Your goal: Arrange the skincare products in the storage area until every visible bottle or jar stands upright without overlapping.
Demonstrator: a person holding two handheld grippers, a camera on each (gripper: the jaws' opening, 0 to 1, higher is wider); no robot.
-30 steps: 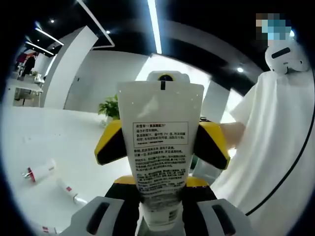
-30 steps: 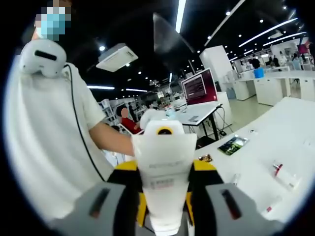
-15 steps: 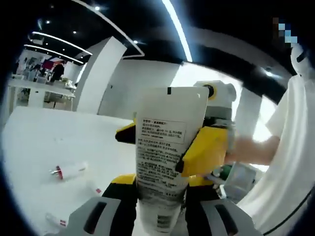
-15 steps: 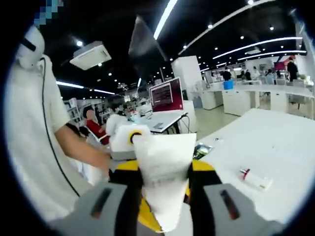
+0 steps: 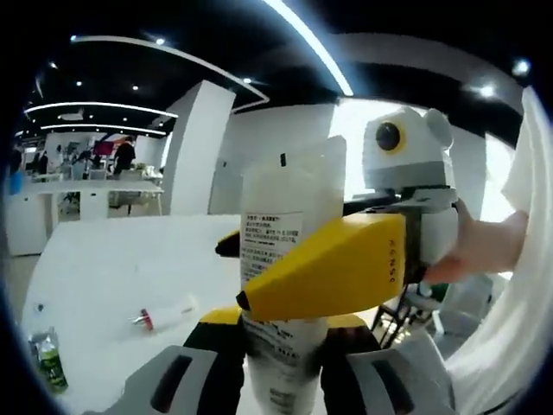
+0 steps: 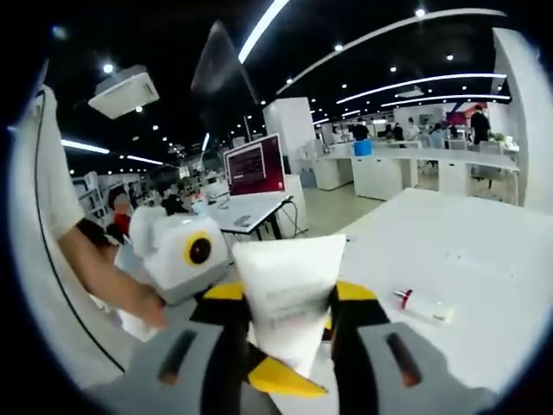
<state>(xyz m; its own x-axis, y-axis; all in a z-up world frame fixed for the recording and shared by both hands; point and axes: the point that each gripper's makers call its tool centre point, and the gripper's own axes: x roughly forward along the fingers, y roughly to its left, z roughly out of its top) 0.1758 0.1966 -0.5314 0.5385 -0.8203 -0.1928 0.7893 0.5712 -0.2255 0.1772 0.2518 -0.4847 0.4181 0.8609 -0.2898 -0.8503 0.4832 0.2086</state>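
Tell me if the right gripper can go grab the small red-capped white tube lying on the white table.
Probably not yet: the right gripper is shut on the large white squeeze tube, as is the left gripper. The small red-capped white tube lies in the open on the white table.

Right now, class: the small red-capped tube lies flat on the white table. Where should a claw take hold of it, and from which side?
Grip the small red-capped tube across its white body, coming from above. It lies flat on the white table, so only its long sides are open to the jaws.
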